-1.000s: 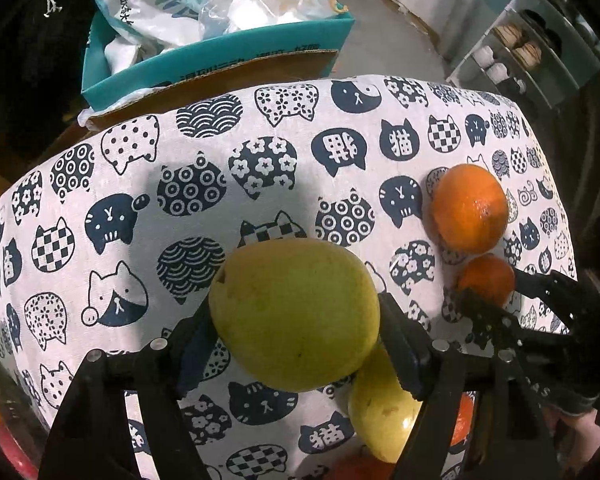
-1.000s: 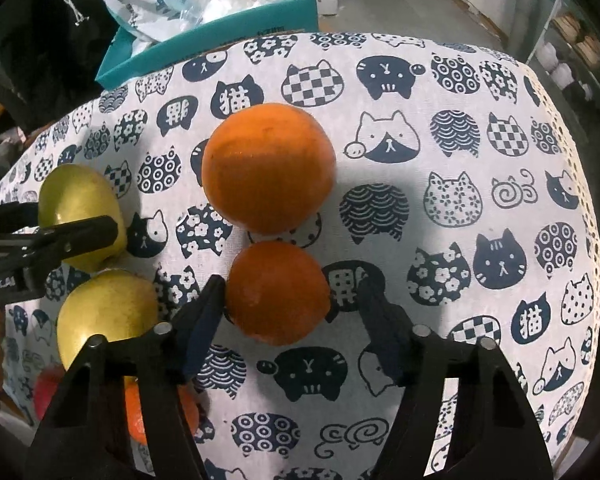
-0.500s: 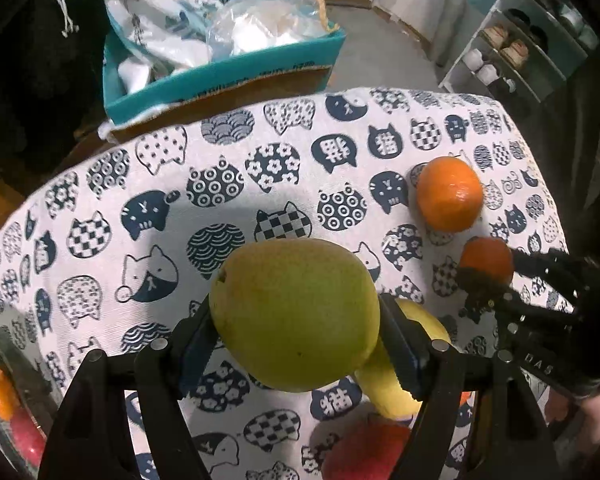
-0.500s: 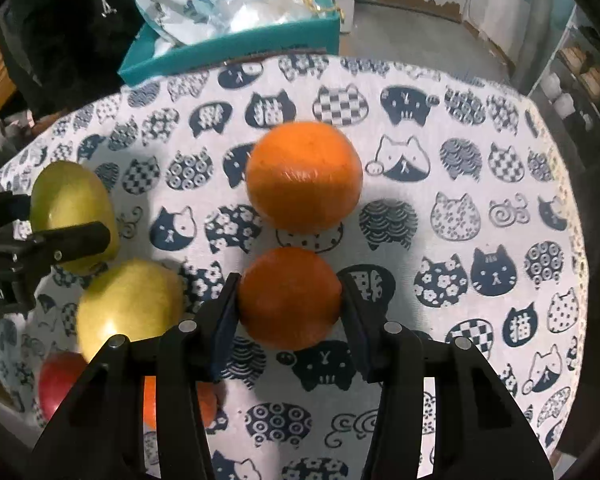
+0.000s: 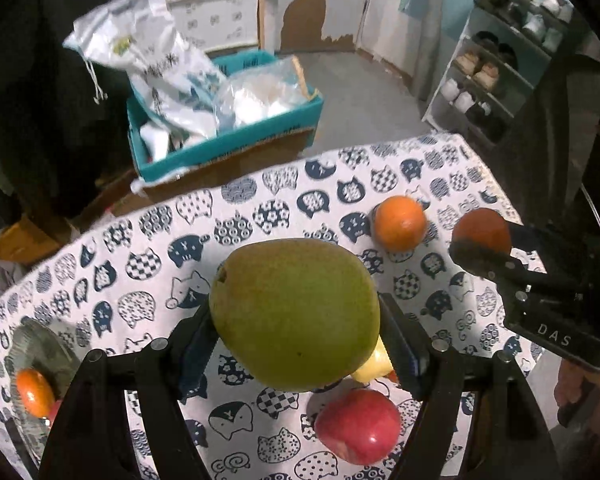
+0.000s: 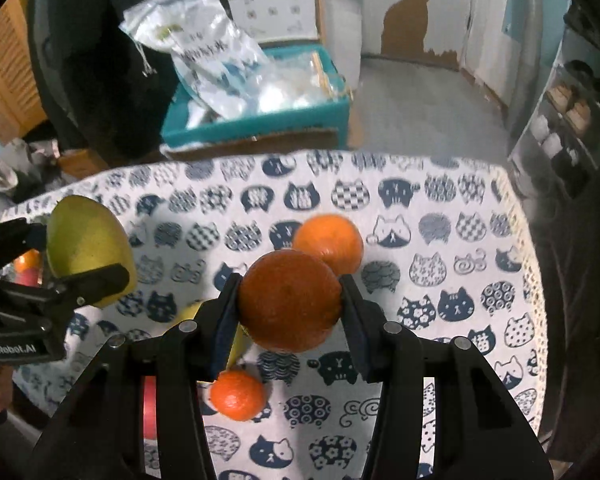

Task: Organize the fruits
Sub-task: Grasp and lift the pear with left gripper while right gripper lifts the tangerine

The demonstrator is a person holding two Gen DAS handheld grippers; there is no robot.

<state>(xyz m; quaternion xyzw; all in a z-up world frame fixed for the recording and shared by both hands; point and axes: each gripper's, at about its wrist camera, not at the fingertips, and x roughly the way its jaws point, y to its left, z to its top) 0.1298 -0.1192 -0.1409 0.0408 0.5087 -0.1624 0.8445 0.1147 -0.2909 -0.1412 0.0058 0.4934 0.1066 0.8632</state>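
My left gripper [image 5: 296, 332] is shut on a green pear [image 5: 296, 312] and holds it above the cat-print tablecloth [image 5: 148, 248]. My right gripper [image 6: 288, 304] is shut on a dark orange [image 6: 290, 300], also lifted off the cloth; it shows in the left wrist view [image 5: 482, 230]. A larger orange [image 6: 330, 240] lies on the cloth behind it. A small orange [image 6: 238, 396], a red apple [image 5: 358, 426] and a yellow pear [image 5: 374, 366] lie on the cloth below the grippers. The green pear also shows in the right wrist view [image 6: 84, 244].
A glass plate [image 5: 40, 344] at the left edge of the table holds an orange [image 5: 34, 392] and something red. Behind the table stands a teal box [image 5: 228, 144] with white bags. A shoe shelf [image 5: 500, 64] stands at the right.
Both grippers have risen from the cloth with their fruit. The right gripper closed on the dark orange and lifted it. More of the room and the plate came into view.
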